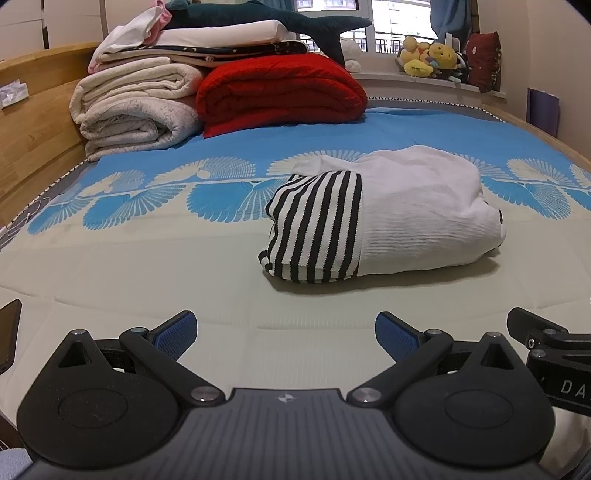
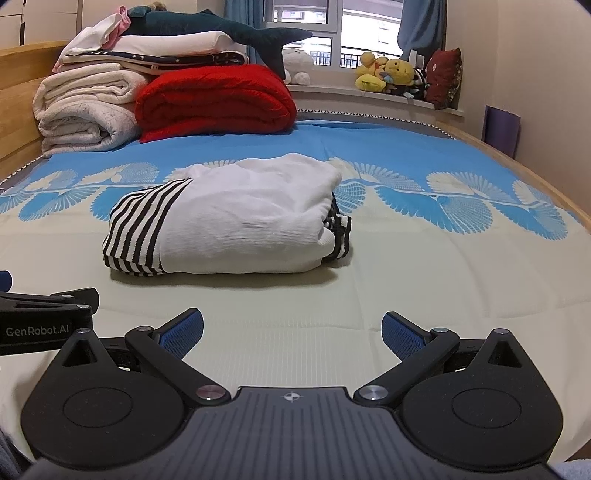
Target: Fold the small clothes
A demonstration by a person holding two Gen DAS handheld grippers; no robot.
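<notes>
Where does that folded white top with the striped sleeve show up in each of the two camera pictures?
Left wrist view: the folded white top lies right of centre on the bed.
Right wrist view: the folded white top lies left of centre.
Shared landmark: the red blanket behind it, to its left.

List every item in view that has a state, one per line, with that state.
left gripper: open, empty, short of the garment
right gripper: open, empty, short of the garment
white and striped garment: folded into a compact bundle, lying on the bed
red blanket: folded, lying on the bed
white blankets: folded and stacked
plush shark: lying on top of the stack
</notes>
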